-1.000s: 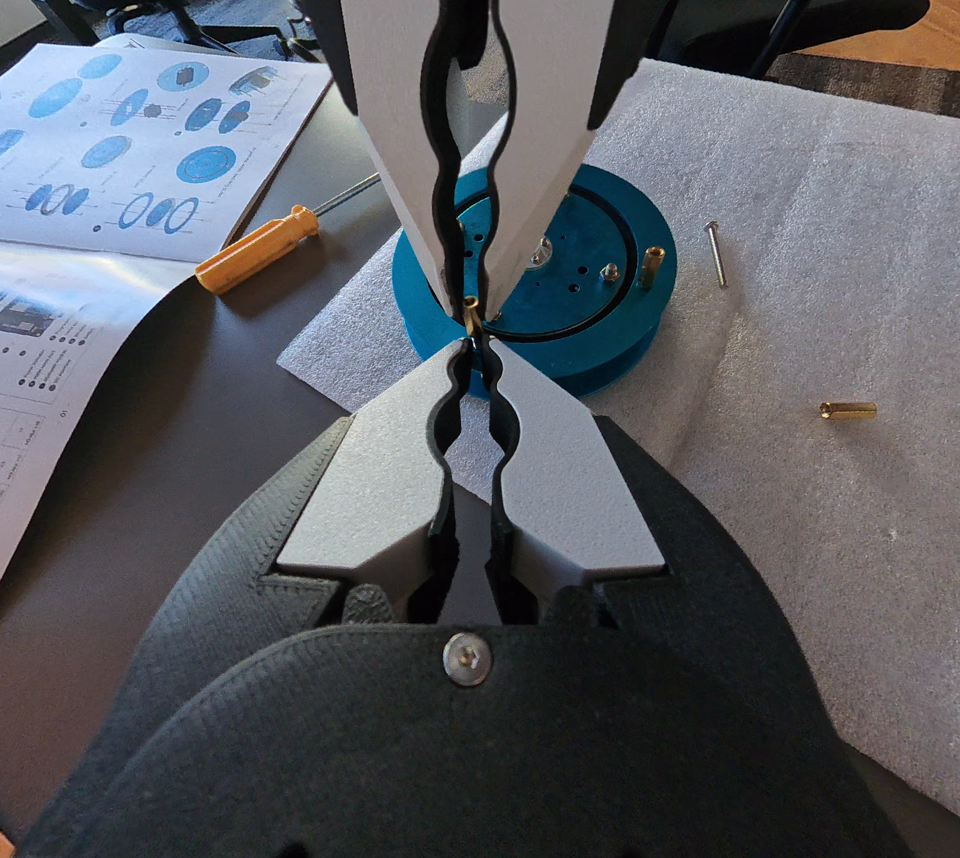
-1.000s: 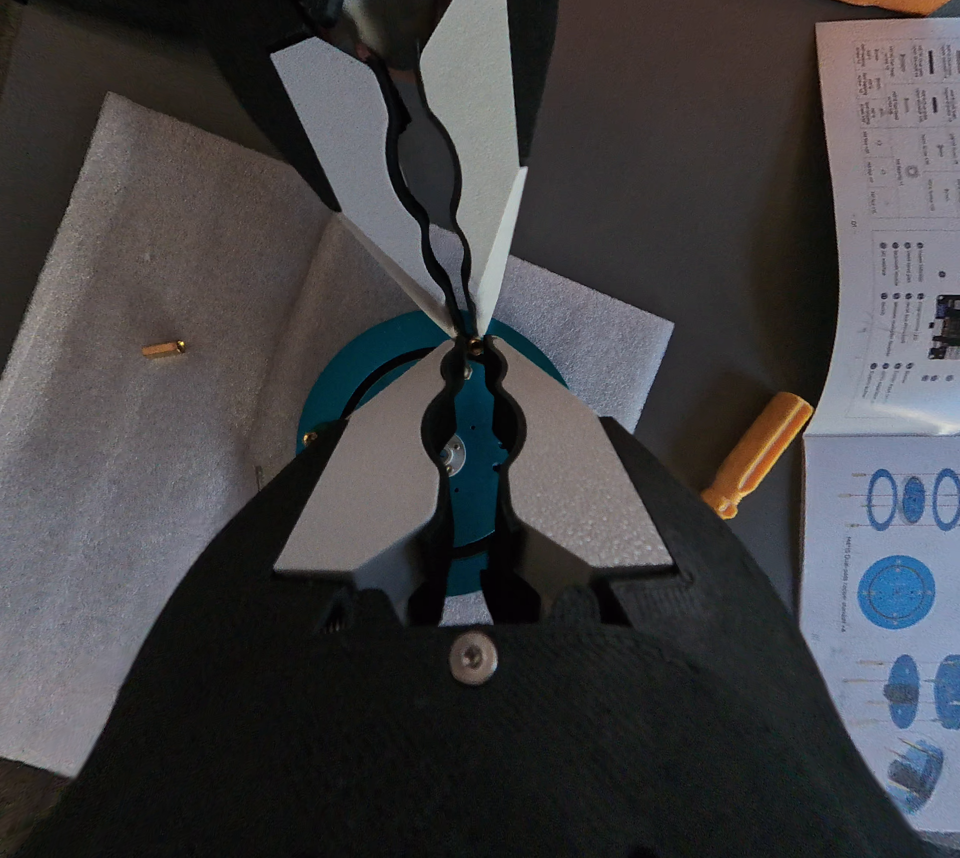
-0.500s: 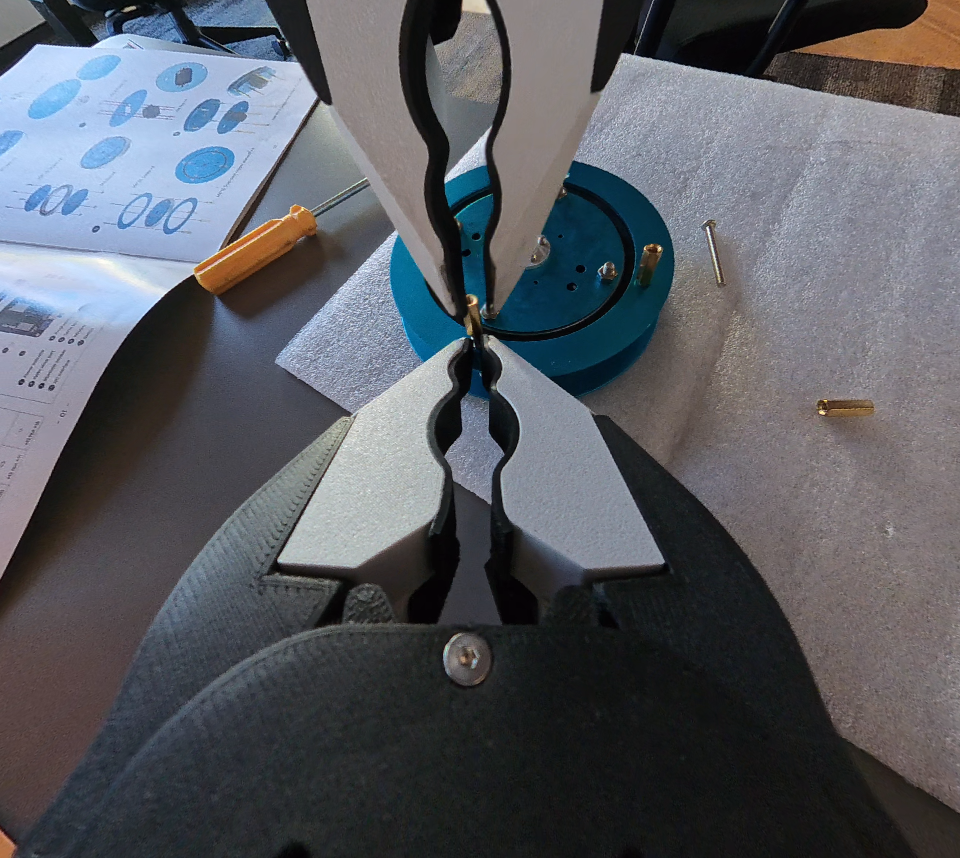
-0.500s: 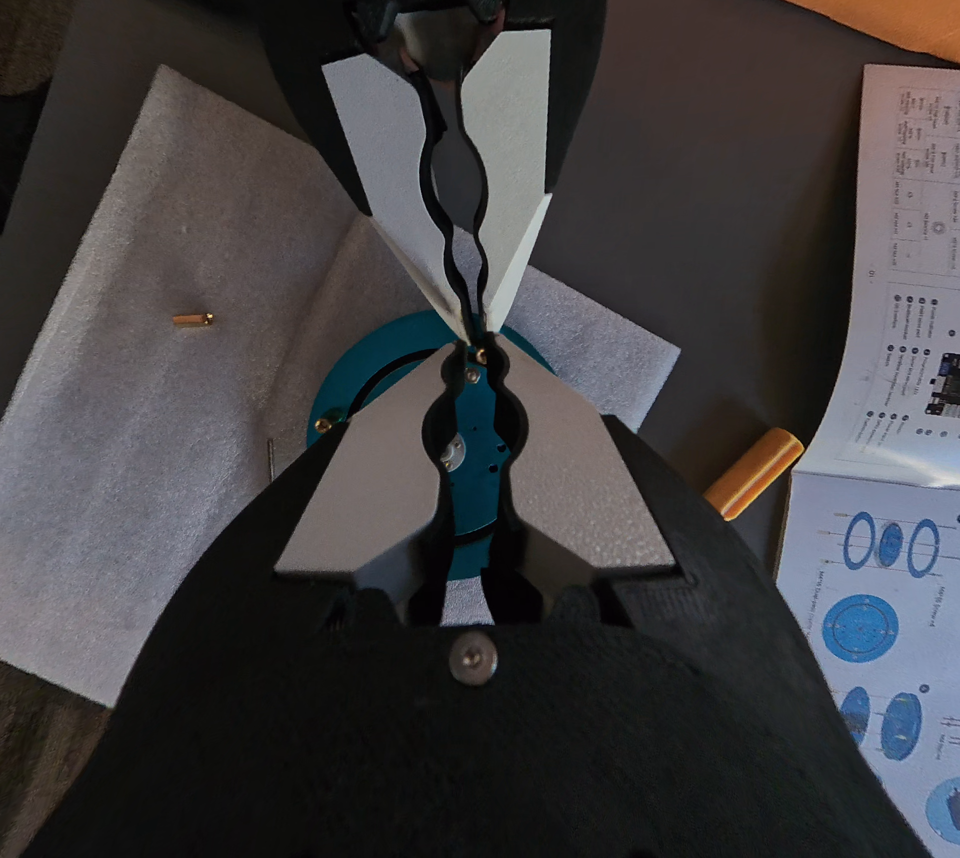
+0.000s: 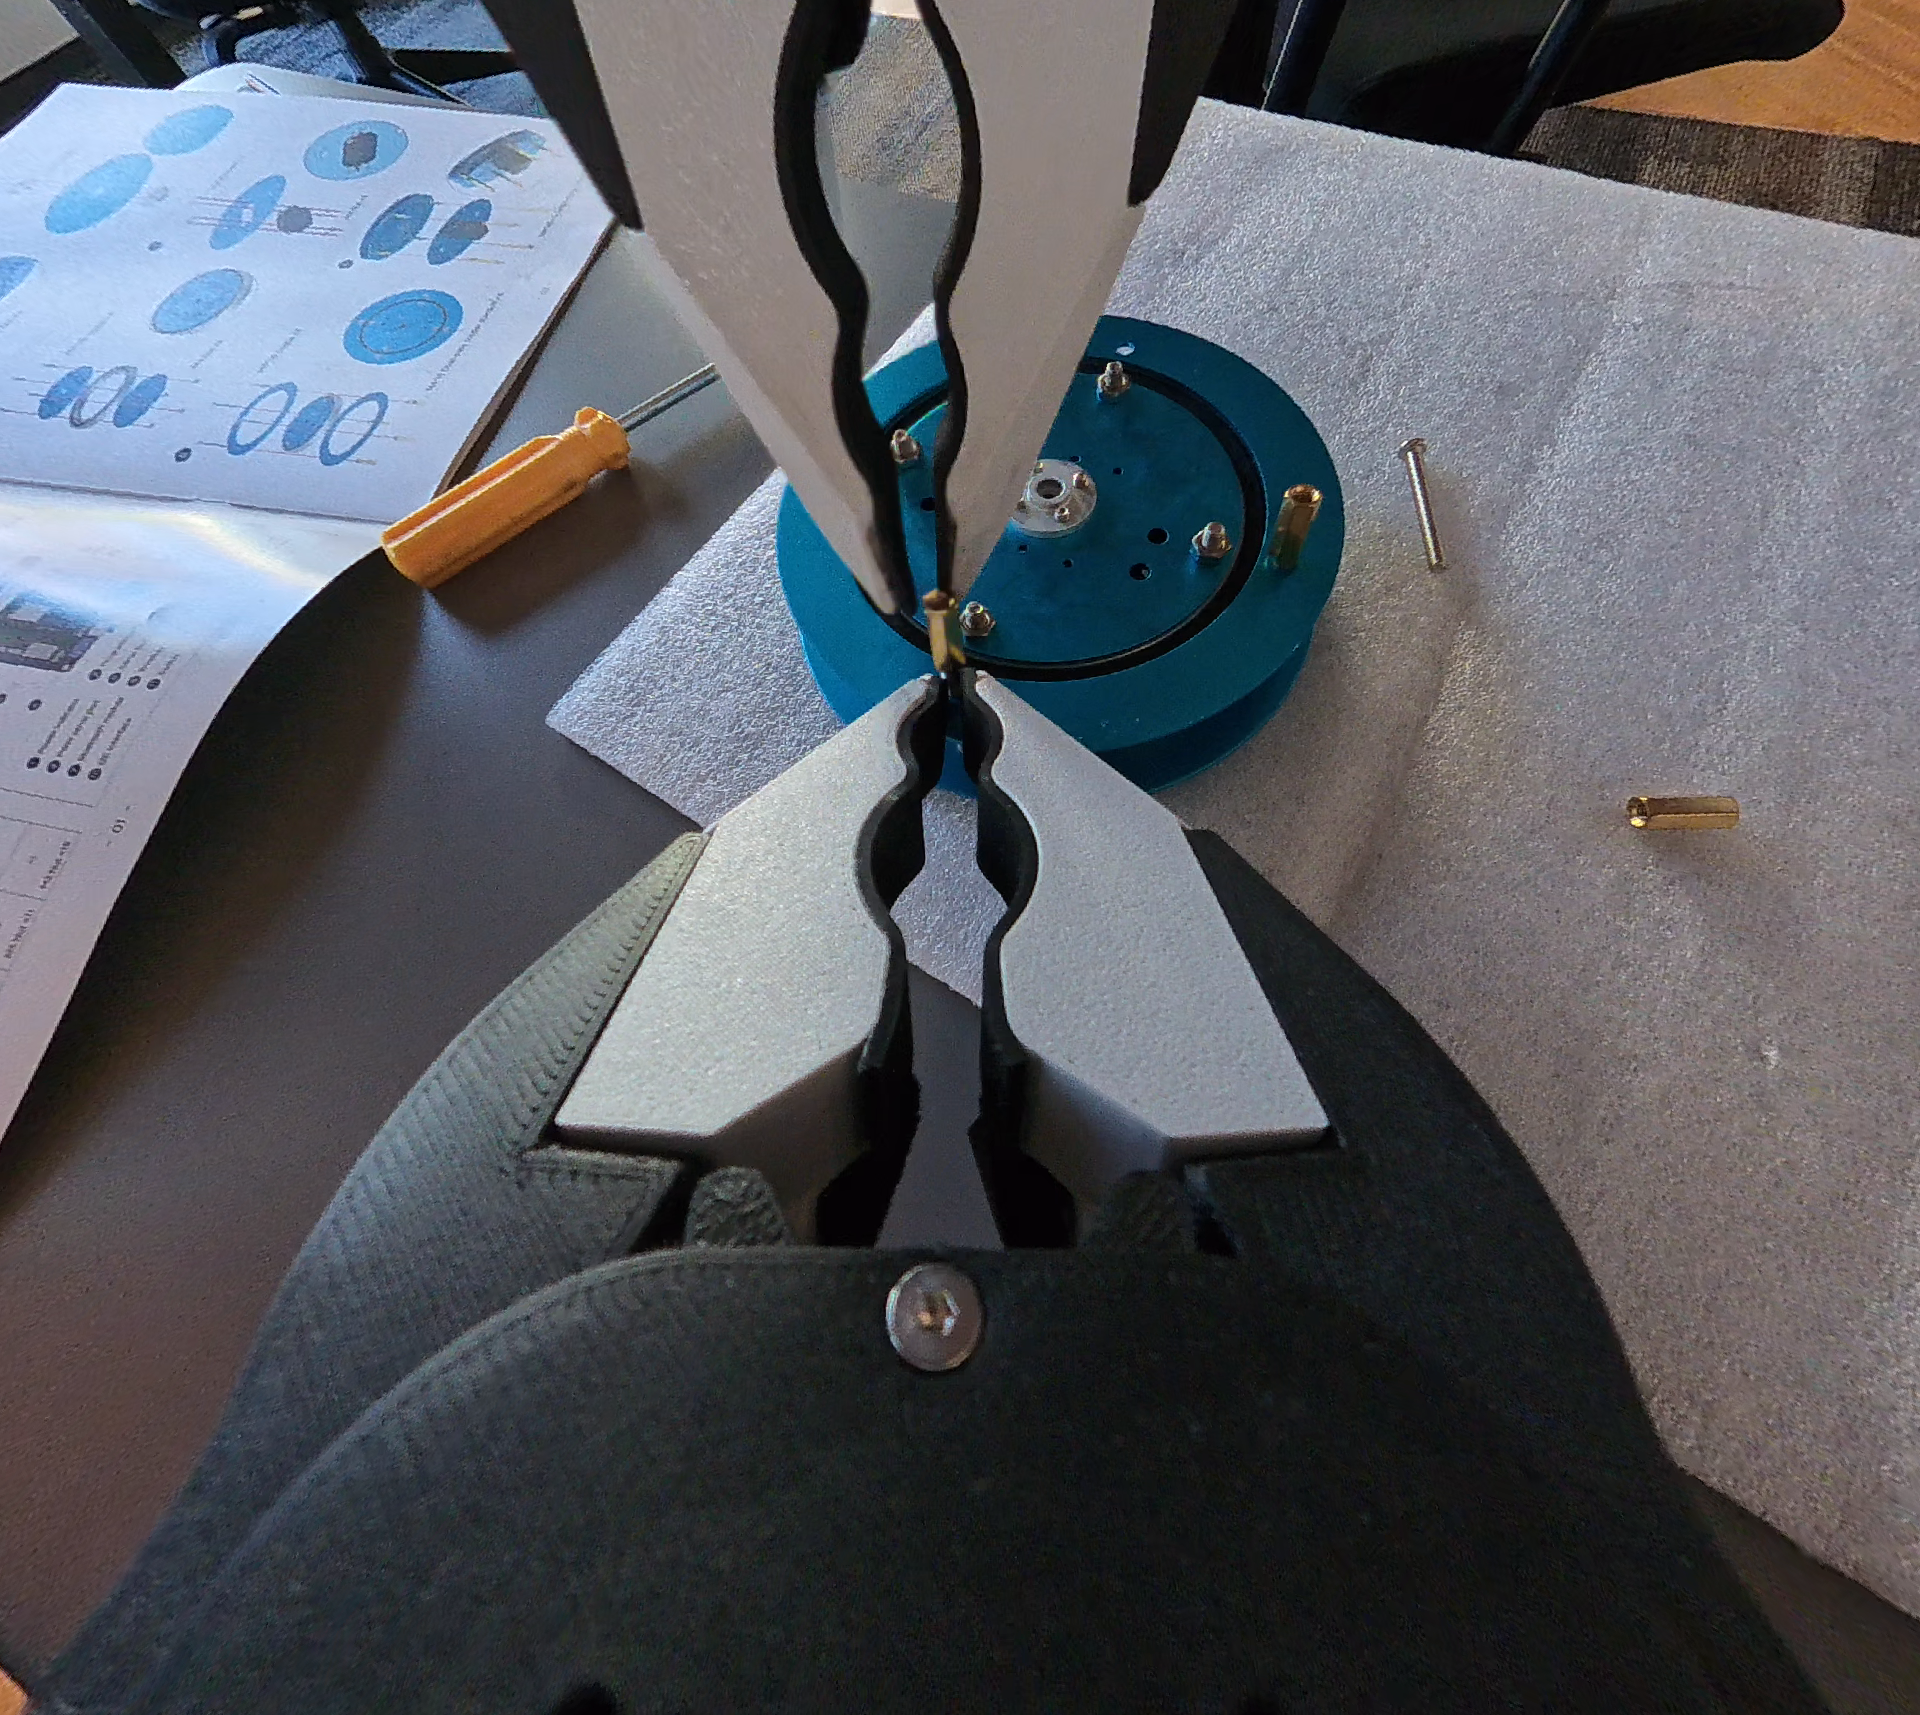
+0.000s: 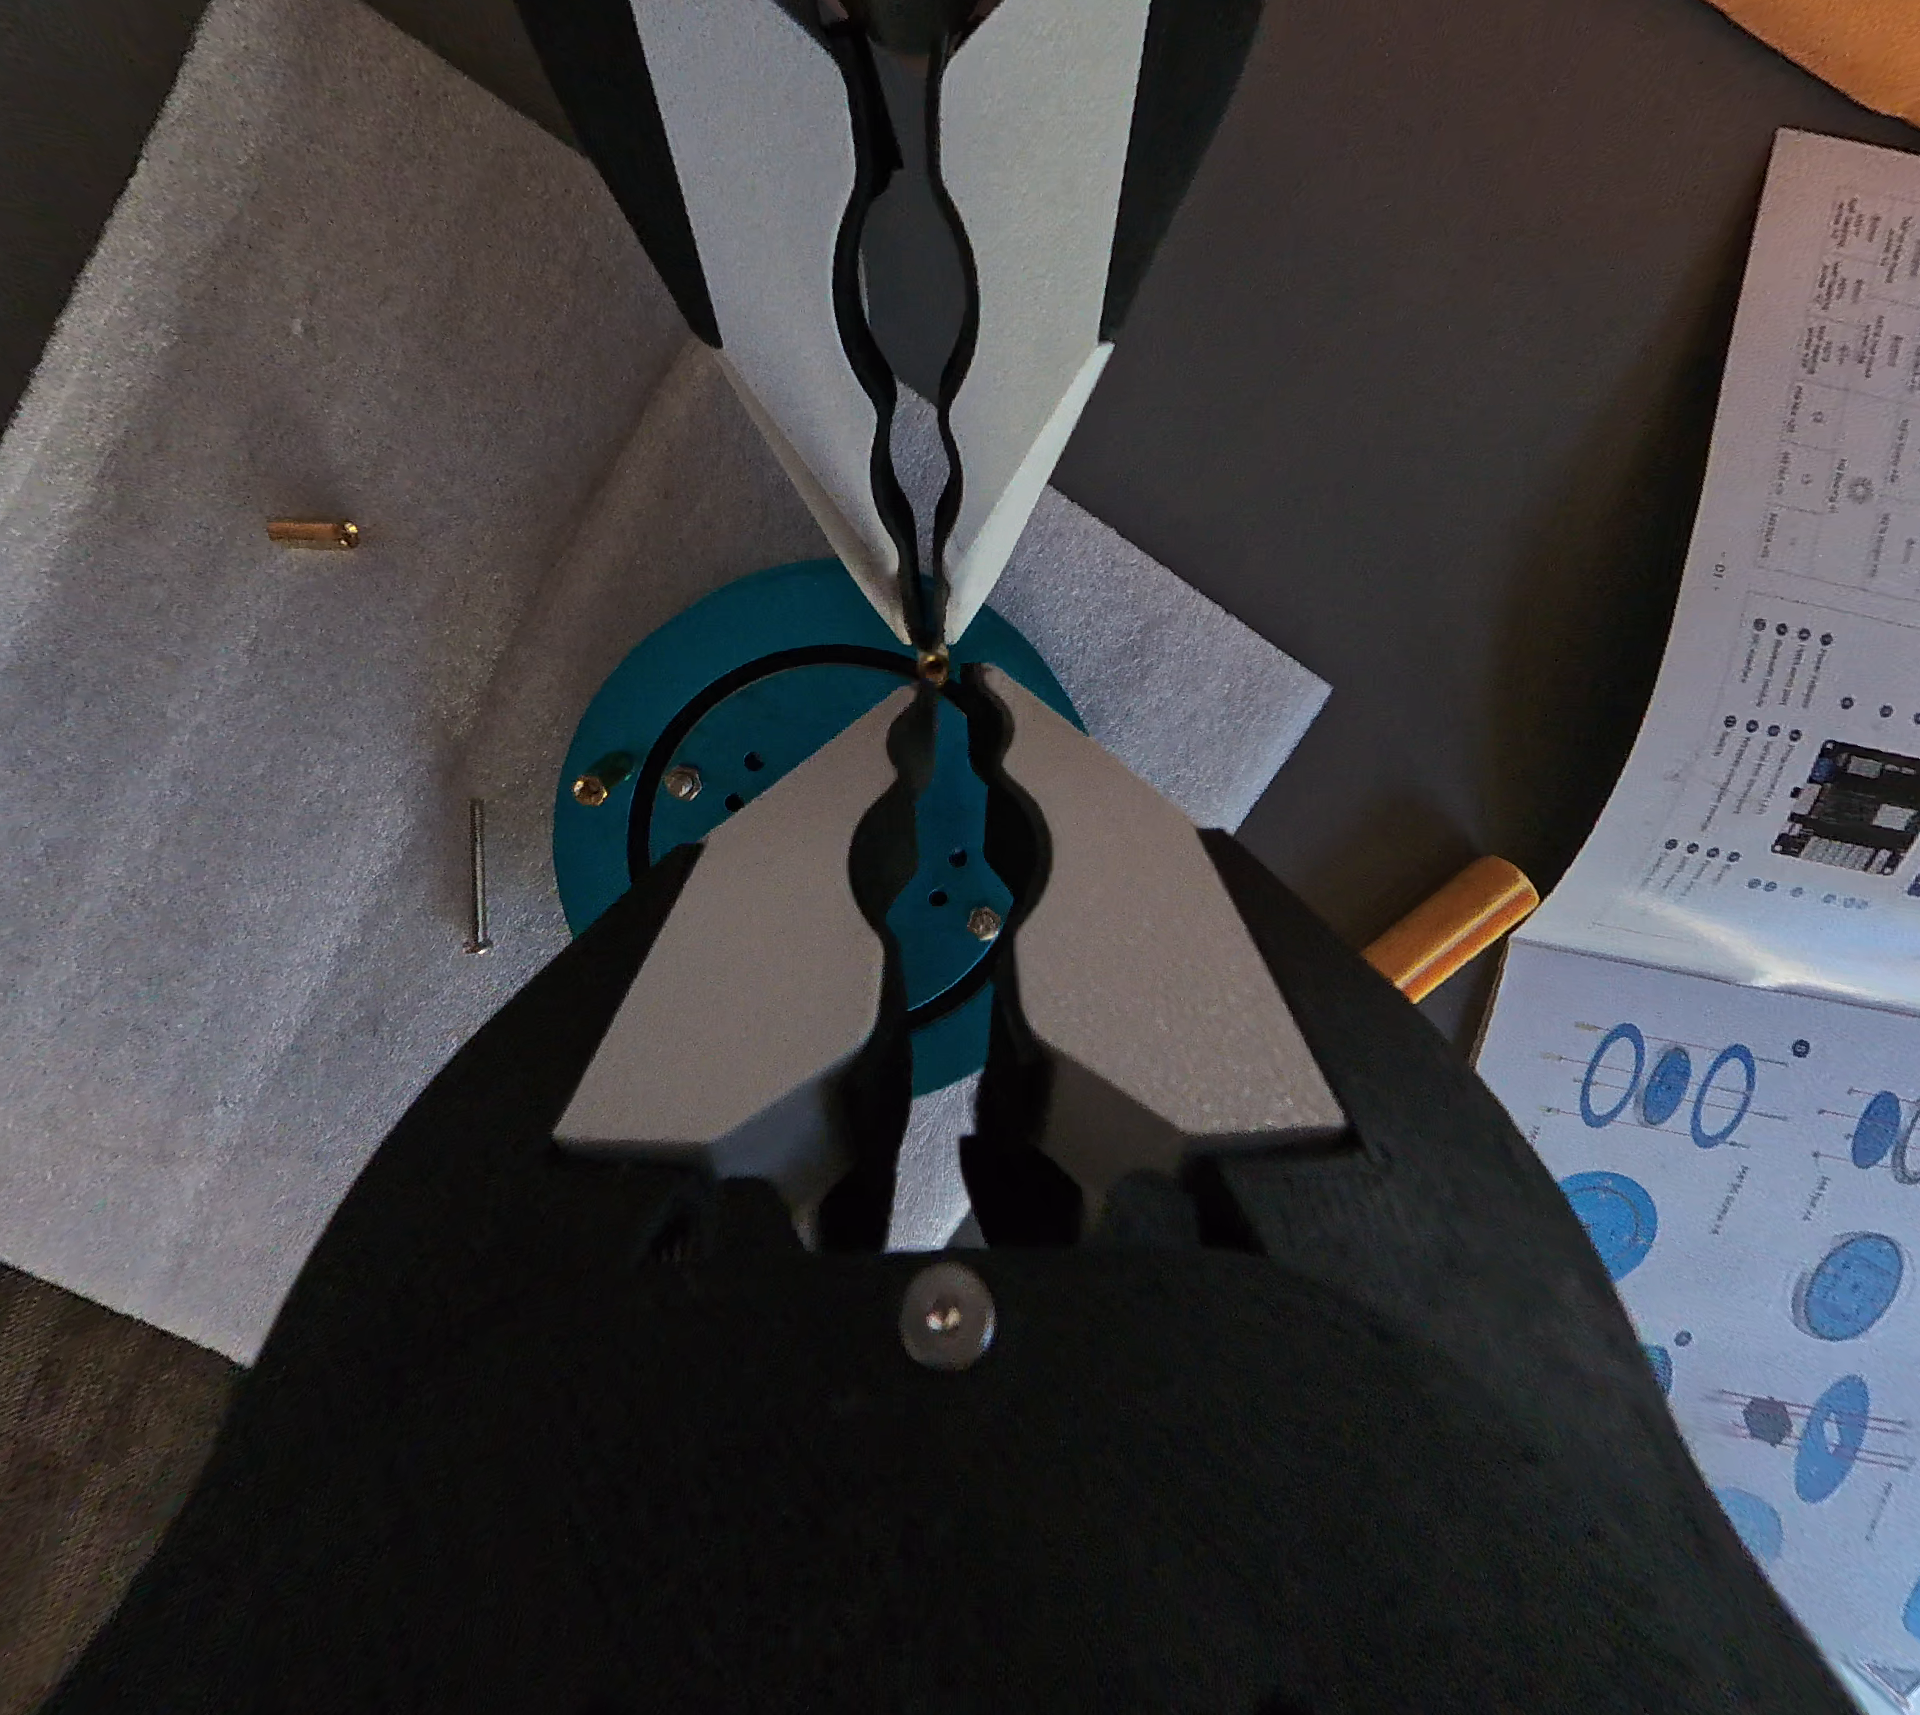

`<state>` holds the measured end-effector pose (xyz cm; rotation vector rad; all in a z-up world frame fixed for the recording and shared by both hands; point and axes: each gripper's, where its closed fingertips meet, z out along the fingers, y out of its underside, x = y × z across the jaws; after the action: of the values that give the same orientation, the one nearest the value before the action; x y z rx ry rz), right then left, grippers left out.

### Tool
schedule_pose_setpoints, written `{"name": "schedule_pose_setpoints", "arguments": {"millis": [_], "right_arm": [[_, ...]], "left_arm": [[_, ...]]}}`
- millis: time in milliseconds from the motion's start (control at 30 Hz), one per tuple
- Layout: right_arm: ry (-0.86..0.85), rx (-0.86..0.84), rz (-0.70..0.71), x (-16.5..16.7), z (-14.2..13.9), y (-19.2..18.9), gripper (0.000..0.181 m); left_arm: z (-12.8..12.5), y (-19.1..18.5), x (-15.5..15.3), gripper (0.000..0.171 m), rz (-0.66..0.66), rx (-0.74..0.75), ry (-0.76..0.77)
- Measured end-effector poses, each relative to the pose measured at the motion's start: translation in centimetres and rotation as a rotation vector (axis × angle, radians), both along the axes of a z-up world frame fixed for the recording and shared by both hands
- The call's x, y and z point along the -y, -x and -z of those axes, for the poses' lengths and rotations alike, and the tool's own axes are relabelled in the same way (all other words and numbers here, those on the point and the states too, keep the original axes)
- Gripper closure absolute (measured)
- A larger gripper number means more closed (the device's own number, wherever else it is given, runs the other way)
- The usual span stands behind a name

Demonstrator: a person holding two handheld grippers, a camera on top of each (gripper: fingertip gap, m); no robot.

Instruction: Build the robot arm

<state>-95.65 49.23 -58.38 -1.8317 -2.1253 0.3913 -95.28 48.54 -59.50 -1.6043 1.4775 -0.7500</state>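
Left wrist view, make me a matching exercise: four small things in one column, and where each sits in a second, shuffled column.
Things:
1. orange-handled screwdriver
2. long steel screw
3. loose brass standoff
4. upright brass standoff

Places:
a. standing on the blue wheel, on its outer rim
b. lying on the foam sheet, close beside the wheel
c. lying on the dark table, off the foam
d. lying flat on the foam, farther out from the wheel

Pairs: 1-c, 2-b, 3-d, 4-a
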Motion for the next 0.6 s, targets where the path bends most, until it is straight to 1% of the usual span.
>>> {"name": "schedule_pose_setpoints", "arguments": {"millis": [33, 333, 500, 600], "right_arm": [[0.000, 0.000, -0.001, 0.02, -0.02, 0.05, 0.179], [0.034, 0.004, 0.015, 0.37, -0.12, 0.30, 0.176], [0.037, -0.020, 0.009, 0.64, -0.45, 0.70, 0.171], [0.018, 0.010, -0.001, 0.59, -0.04, 0.55, 0.173]], "left_arm": [[0.00, 0.03, -0.02, 0.171, -0.001, 0.000, 0.001], [0.01, 0.11, 0.05, 0.171, 0.003, 0.000, 0.008], [-0.01, 0.12, 0.06, 0.171, 0.003, 0.001, 0.008], [-0.02, 0.12, 0.07, 0.171, 0.004, 0.001, 0.009]]}}
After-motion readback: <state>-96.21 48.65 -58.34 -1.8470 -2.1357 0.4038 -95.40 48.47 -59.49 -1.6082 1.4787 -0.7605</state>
